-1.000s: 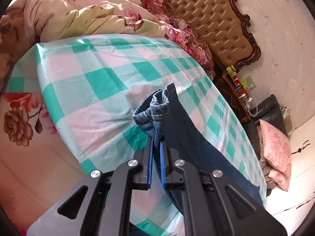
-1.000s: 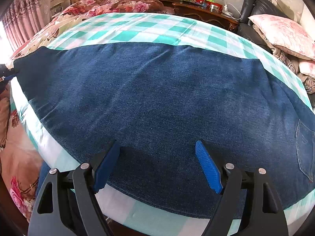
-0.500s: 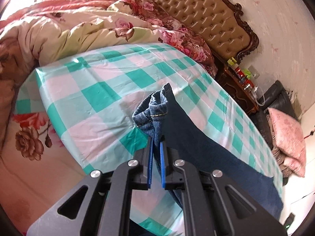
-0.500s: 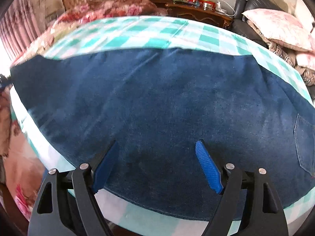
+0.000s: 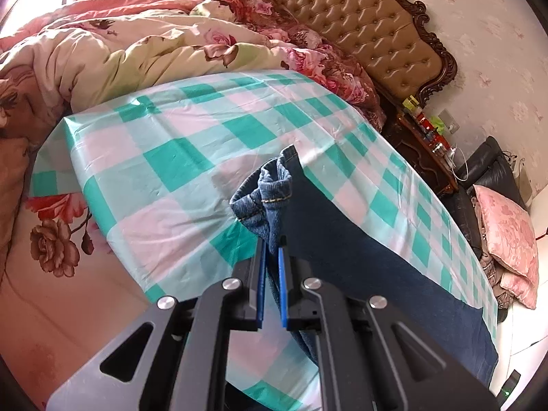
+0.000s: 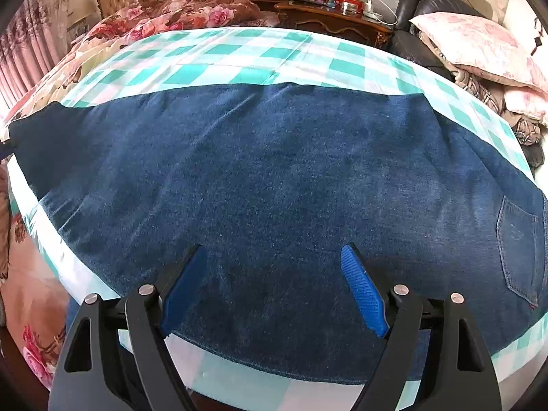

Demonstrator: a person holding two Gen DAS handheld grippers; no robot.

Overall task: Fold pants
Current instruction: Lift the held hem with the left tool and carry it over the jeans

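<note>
Dark blue jeans [image 6: 281,185] lie flat on a green and white checked cloth [image 6: 222,58], with a back pocket [image 6: 520,246] at the right. My left gripper [image 5: 271,245] is shut on the bunched hem of the pant legs [image 5: 270,195] and holds it lifted above the cloth [image 5: 178,157]; the leg [image 5: 370,260] runs away to the right. My right gripper [image 6: 274,260] is open, its blue pads [image 6: 363,291] spread just above the near middle of the jeans, holding nothing.
A floral quilt [image 5: 130,44] is heaped behind the cloth by a tufted headboard [image 5: 363,24]. A dark nightstand with bottles [image 6: 328,10] and pink pillows [image 6: 476,44] stand at the far right. The bed edge drops off near me.
My left gripper has lifted and drawn back with the hem, so more of the cloth and room shows. My right gripper has moved slightly over the jeans, still open.
</note>
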